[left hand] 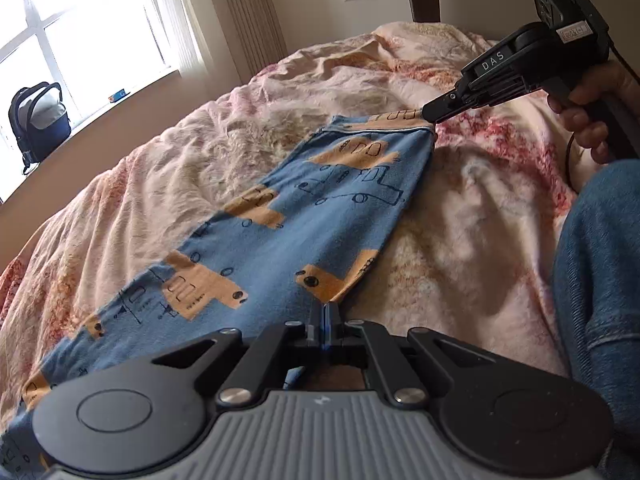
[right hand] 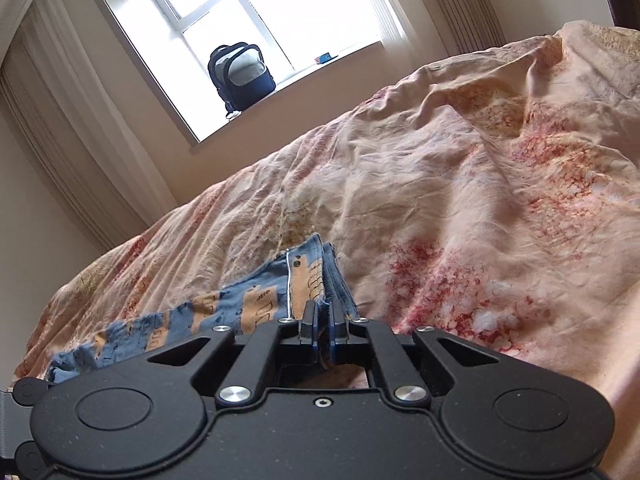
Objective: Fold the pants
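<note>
Blue pants (left hand: 304, 216) with orange vehicle prints lie stretched along a bed. My left gripper (left hand: 326, 312) is shut on the near edge of the pants. My right gripper (left hand: 430, 114) shows in the left wrist view, shut on the far corner by the white-stitched hem. In the right wrist view that gripper (right hand: 323, 312) is shut on the bunched hem of the pants (right hand: 256, 304), which trail away to the left.
The bed is covered by a wrinkled peach and red floral quilt (right hand: 460, 184). A dark backpack (right hand: 240, 78) and a small box (right hand: 326, 57) sit on the windowsill. The person's jeans-clad leg (left hand: 600, 280) is at the right.
</note>
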A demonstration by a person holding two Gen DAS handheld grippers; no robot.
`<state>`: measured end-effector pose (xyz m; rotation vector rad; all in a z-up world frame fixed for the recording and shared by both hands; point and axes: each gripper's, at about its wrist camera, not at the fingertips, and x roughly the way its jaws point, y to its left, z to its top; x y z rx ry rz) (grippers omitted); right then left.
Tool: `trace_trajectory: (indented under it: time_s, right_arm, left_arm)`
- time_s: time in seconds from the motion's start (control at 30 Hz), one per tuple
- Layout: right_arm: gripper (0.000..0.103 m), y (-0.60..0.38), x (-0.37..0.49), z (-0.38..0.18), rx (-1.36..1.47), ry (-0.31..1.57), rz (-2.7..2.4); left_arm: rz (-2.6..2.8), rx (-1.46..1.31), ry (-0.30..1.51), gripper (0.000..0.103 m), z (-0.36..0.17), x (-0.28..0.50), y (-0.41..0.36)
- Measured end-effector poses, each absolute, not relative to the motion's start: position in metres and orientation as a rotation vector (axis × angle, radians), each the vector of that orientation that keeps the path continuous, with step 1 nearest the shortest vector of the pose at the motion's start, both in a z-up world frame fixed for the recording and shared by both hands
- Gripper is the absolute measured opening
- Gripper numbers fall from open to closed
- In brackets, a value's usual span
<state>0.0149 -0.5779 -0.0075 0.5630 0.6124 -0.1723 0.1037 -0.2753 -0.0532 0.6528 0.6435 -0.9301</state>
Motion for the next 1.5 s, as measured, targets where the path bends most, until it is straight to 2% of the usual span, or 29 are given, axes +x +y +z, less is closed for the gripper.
trace_trajectory:
  time_s: [0.17, 0.2, 0.23, 0.27, 0.3, 0.37, 0.43, 0.47, 0.5, 0.57, 0.63, 0.73, 0.87, 1.03, 1.17, 1.23, 1.33, 1.43, 1.5]
  right_arm:
    - [0.005, -0.580, 0.021, -0.022, 0.539, 0.663, -0.185]
    - [0.007, -0.579, 0.020, -0.020, 0.529, 0.663, -0.184]
    - [0.016, -0.578, 0.019, -0.017, 0.506, 0.662, -0.193]
    - [0.022, -0.576, 0.018, -0.013, 0.470, 0.658, -0.214]
    - [0.030, -0.575, 0.018, -0.008, 0.429, 0.648, -0.230]
    - [0.038, -0.570, 0.022, 0.003, 0.335, 0.631, -0.224]
    - [0.057, -0.559, 0.034, 0.010, 0.231, 0.638, -0.209]
    - [0.060, -0.551, 0.042, 0.011, 0.171, 0.642, -0.190]
    - [0.066, -0.542, 0.051, 0.011, 0.113, 0.643, -0.170]
    - [0.076, -0.521, 0.070, 0.008, -0.007, 0.646, -0.113]
    - [0.091, -0.501, 0.090, -0.001, -0.135, 0.656, -0.050]
    - [0.093, -0.494, 0.112, -0.029, -0.300, 0.728, -0.089]
    - [0.100, -0.533, 0.107, -0.038, -0.252, 0.734, -0.226]
    - [0.099, -0.496, 0.106, -0.008, -0.319, 0.654, -0.154]
    - [0.100, -0.431, 0.150, 0.002, -0.311, 0.643, 0.095]
    - [0.099, -0.403, 0.174, 0.000, -0.260, 0.664, 0.258]
    - [0.099, -0.361, 0.199, -0.004, -0.188, 0.692, 0.446]
    - [0.099, -0.332, 0.211, -0.009, -0.161, 0.699, 0.501]
    - [0.099, -0.320, 0.214, -0.013, -0.140, 0.693, 0.482]
  left_arm:
    - [-0.956, 0.634, 0.656, 0.000, -0.055, 0.107, -0.270]
    - [-0.969, 0.626, 0.657, 0.002, -0.052, 0.108, -0.268]
    - [-0.985, 0.608, 0.672, 0.006, -0.049, 0.110, -0.265]
    - [-0.994, 0.579, 0.685, 0.021, -0.046, 0.112, -0.261]
    - [-0.987, 0.548, 0.686, 0.051, -0.043, 0.112, -0.257]
    - [-0.953, 0.470, 0.651, 0.076, -0.035, 0.110, -0.246]
    - [-0.918, 0.387, 0.640, 0.077, -0.029, 0.112, -0.237]
    - [-0.883, 0.358, 0.639, 0.083, -0.028, 0.114, -0.233]
    - [-0.825, 0.339, 0.631, 0.094, -0.027, 0.117, -0.230]
    - [-0.676, 0.345, 0.616, 0.102, -0.033, 0.123, -0.225]
    - [-0.548, 0.392, 0.662, 0.102, -0.044, 0.134, -0.220]
    - [-0.445, 0.465, 0.768, 0.103, -0.067, 0.143, -0.195]
    - [-0.420, 0.328, 0.887, 0.103, -0.068, 0.147, -0.130]
    - [-0.424, 0.270, 0.796, 0.103, -0.032, 0.161, -0.083]
    - [-0.418, 0.246, 0.734, 0.103, -0.015, 0.226, -0.085]
    - [-0.454, 0.219, 0.764, 0.103, -0.016, 0.269, -0.085]
    - [-0.495, 0.115, 0.903, 0.103, -0.025, 0.336, -0.081]
    - [-0.483, 0.035, 0.996, 0.094, -0.035, 0.380, -0.076]
    - [-0.506, 0.053, 1.075, 0.077, -0.044, 0.399, -0.078]
